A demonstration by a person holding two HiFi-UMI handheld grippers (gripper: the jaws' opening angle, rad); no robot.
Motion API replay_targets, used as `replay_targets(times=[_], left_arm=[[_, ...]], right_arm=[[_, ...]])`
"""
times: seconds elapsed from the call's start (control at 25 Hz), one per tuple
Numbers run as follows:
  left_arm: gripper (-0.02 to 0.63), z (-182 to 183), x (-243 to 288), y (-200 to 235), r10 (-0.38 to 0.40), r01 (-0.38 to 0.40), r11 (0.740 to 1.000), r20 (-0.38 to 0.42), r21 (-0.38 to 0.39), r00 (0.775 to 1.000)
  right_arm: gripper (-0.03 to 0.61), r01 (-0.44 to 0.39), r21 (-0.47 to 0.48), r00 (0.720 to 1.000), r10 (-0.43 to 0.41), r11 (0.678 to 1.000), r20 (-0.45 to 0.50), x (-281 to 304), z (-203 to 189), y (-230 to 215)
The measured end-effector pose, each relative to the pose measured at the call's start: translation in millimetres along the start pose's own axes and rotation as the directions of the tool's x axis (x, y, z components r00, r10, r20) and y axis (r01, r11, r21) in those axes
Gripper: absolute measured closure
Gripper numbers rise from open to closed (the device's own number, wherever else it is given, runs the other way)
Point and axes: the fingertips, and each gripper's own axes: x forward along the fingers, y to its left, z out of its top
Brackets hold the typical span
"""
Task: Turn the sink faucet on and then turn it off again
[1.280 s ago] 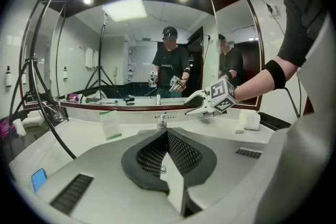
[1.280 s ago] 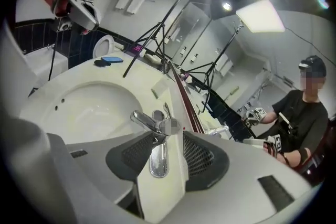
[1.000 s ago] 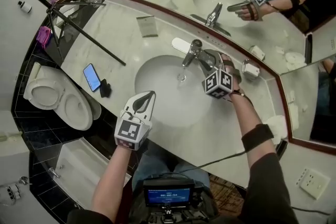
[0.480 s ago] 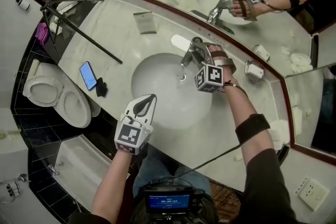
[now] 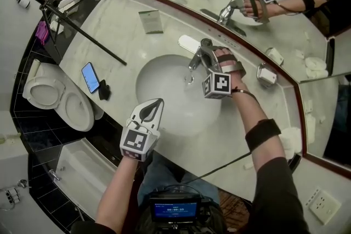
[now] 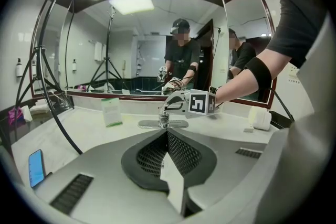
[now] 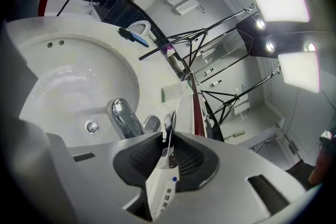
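Observation:
The chrome faucet (image 5: 198, 56) stands at the back rim of the oval white sink (image 5: 159, 97). My right gripper (image 5: 213, 58) reaches it from the right. Its jaws have just been closing, and the thin chrome faucet handle (image 7: 169, 126) stands on edge between its pads, gripped by the right gripper (image 7: 169, 147). The spout (image 7: 122, 115) curves over the drain just to the left. My left gripper (image 5: 151, 108) is shut on nothing and hovers over the counter's front edge, pointing at the faucet (image 6: 164, 114). In the left gripper view, the left gripper (image 6: 167, 135) faces the right gripper (image 6: 177, 100) across the basin.
On the marble counter (image 5: 115, 41) lie a blue phone (image 5: 89, 77), a small black object (image 5: 103, 90), a card (image 5: 149, 21) and a white soap dish (image 5: 188, 44). A black tripod leg (image 5: 82, 32) crosses the left side. A mirror (image 5: 263, 3) backs the counter. A toilet (image 5: 55, 98) stands at the left.
My right gripper has moved left onto the faucet and rolled, and its jaws have narrowed around the handle. The left gripper has sunk slightly and stays shut.

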Motion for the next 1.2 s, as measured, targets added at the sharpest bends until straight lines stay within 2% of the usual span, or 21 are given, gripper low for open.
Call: replay_targets(times=[0.08,0.2,0.48,0.72,0.84,0.96,1.08,1.2], left_arm=[[0.614,2,1,-1,0.003,-0.003,1.0,0.001,-0.014,1.0],[0.614,-2,4,-1,-0.01,0.01,1.0,-0.005,0.01,1.0],[0.614,-7,6,1,-0.021,0.022,0.999,-0.013,0.035,1.0],[0.614,-5,3,3,-0.015,0.015,0.999,-0.009,0.039,1.0],[0.614,-2,1,4,-0.006,0.006,0.999,-0.002,0.031,1.0],[0.614,5,-2,4,0.016,-0.016,1.0,0.006,-0.01,1.0],[0.614,-3,-4,2,-0.004,0.004,1.0,-0.003,0.026,1.0],[0.614,-3,-7,-1,-0.005,0.006,1.0,-0.002,0.029,1.0]], right_arm=[[0.506,0.003,-0.029,1.0,-0.003,1.0,0.003,-1,3,5],[0.512,0.003,-0.057,1.0,-0.002,0.998,0.006,-3,3,9],[0.512,0.015,-0.076,1.0,-0.014,0.997,0.005,-3,3,9],[0.517,-0.005,-0.194,1.0,0.006,0.981,0.003,-4,3,26],[0.517,-0.006,-0.206,1.0,0.006,0.979,-0.003,-4,0,27],[0.517,-0.001,-0.199,1.0,0.0,0.98,-0.006,-4,1,26],[0.515,-0.021,-0.197,1.0,0.019,0.98,-0.015,-6,2,24],[0.511,-0.035,-0.19,0.999,0.03,0.981,-0.031,-8,1,23]])
